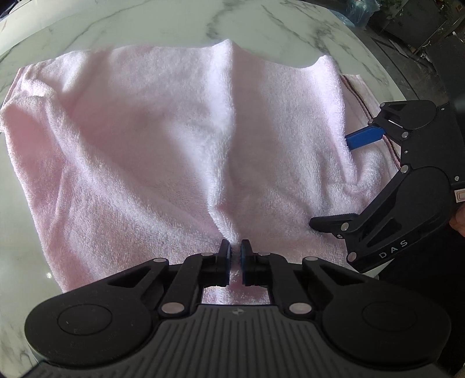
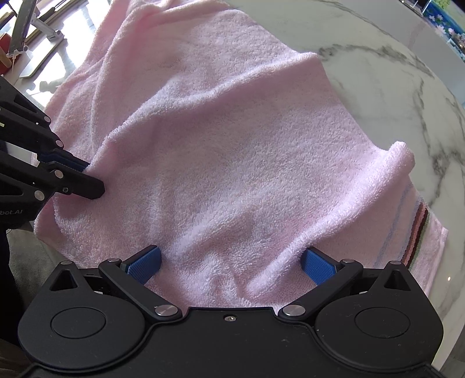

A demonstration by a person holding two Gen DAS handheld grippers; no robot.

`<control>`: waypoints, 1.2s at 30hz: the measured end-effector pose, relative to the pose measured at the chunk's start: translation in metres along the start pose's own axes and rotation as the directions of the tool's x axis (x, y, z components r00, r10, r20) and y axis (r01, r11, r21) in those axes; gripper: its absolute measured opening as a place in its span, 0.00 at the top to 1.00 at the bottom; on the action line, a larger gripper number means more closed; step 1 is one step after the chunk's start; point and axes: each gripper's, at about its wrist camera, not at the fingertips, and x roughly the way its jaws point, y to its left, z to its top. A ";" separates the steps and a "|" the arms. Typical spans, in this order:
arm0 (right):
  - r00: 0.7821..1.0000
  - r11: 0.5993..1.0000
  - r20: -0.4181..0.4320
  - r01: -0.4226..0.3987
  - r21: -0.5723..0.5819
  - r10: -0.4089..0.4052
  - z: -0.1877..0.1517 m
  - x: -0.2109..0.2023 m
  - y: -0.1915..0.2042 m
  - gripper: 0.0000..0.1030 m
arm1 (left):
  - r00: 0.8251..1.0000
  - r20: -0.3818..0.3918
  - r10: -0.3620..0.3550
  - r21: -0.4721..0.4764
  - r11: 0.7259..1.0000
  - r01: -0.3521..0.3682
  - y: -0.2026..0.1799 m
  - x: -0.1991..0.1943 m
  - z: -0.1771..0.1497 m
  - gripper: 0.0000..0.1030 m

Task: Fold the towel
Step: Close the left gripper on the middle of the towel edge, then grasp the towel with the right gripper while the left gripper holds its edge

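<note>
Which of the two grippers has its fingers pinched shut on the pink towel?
The left gripper: its fingers pinch the pink terry towel. The right gripper stands open, straddling a fold.

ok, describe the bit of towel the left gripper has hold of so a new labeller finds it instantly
On the marble table lies one pink towel, partly folded over itself. Along its near edge, a raised ridge of cloth runs into the left gripper, whose jaws are shut on it. The right gripper straddles cloth with open jaws, near the striped end.
</note>
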 end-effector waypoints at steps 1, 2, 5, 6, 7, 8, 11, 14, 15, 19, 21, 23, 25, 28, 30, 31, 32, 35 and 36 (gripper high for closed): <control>1.000 1.000 -0.003 0.000 -0.001 0.000 0.000 0.001 0.000 0.00 | 1.000 0.000 0.001 0.001 1.000 -0.001 0.000 0.000 0.000 0.95; 1.000 1.000 -0.006 0.000 -0.002 0.000 0.000 0.002 0.000 0.00 | 1.000 0.000 0.002 0.001 1.000 -0.002 -0.001 0.000 -0.001 0.95; 1.000 1.000 -0.016 0.000 -0.003 0.000 0.000 0.004 -0.001 0.00 | 1.000 0.003 0.005 0.006 1.000 -0.005 -0.002 0.000 -0.002 0.95; 1.000 1.000 -0.020 0.000 -0.003 0.000 0.000 0.005 -0.001 0.00 | 1.000 0.005 0.006 0.006 1.000 -0.006 -0.002 0.000 -0.002 0.95; 1.000 1.000 -0.026 0.000 -0.003 0.000 0.000 0.006 -0.001 0.00 | 1.000 0.006 0.006 0.006 1.000 -0.006 -0.002 0.000 -0.002 0.95; 1.000 1.000 -0.030 0.000 -0.003 0.000 0.000 0.007 -0.002 0.00 | 1.000 0.005 0.004 0.011 1.000 -0.004 -0.002 0.000 -0.002 0.95; 0.999 1.000 -0.047 0.000 -0.004 0.000 0.002 0.010 -0.003 0.00 | 1.000 0.008 -0.002 0.021 1.000 0.002 -0.002 0.001 -0.002 0.95; 0.997 1.000 -0.080 -0.003 -0.014 0.002 0.006 0.013 -0.004 0.00 | 1.000 0.015 -0.013 0.026 1.000 0.013 0.000 0.001 -0.003 0.95; 0.996 1.000 -0.093 -0.005 -0.018 0.003 0.007 0.014 -0.004 0.00 | 1.000 0.017 -0.018 0.026 1.000 0.017 0.001 0.000 -0.004 0.95; 0.990 0.997 -0.141 -0.015 -0.070 0.005 0.014 0.013 -0.009 0.03 | 0.999 0.027 -0.033 0.034 0.999 0.032 0.004 -0.001 -0.007 0.94; 0.988 0.988 -0.153 0.000 -0.155 -0.024 0.022 0.006 -0.011 0.03 | 0.999 0.034 -0.036 0.045 0.998 0.034 0.004 -0.001 -0.008 0.94; 0.988 0.965 -0.142 0.028 -0.259 -0.067 0.032 -0.002 -0.013 0.03 | 0.998 0.039 -0.040 0.058 0.998 0.038 0.005 -0.002 -0.010 0.94; 0.987 0.929 -0.121 0.059 -0.366 -0.110 0.041 -0.010 -0.015 0.05 | 0.998 0.043 -0.044 0.068 0.997 0.041 0.005 -0.002 -0.011 0.94; 0.986 0.797 -0.046 0.104 -0.596 -0.162 0.052 -0.023 -0.023 0.11 | 0.997 0.049 -0.054 0.066 0.997 0.050 0.006 -0.002 -0.013 0.94; 0.981 0.664 -0.004 0.129 -0.736 -0.196 0.061 -0.038 -0.027 0.12 | 0.997 0.054 -0.061 0.061 0.996 0.057 0.008 -0.002 -0.014 0.94; 0.977 0.587 0.016 0.140 -0.798 -0.211 0.066 -0.046 -0.027 0.13 | 0.996 0.057 -0.064 0.059 0.996 0.060 0.008 -0.002 -0.015 0.94; 0.974 0.504 0.032 0.143 -0.852 -0.224 0.071 -0.048 -0.026 0.14 | 0.996 0.060 -0.065 0.058 0.996 0.062 0.008 -0.003 -0.015 0.94; 0.969 0.229 0.062 0.118 -0.966 -0.238 0.086 -0.032 -0.017 0.19 | 0.996 0.067 -0.064 0.064 0.996 0.060 0.008 -0.003 -0.016 0.94; 0.973 0.135 0.069 0.100 -0.986 -0.218 0.087 -0.028 -0.014 0.20 | 0.996 0.069 -0.062 0.069 0.996 0.057 0.007 -0.002 -0.016 0.94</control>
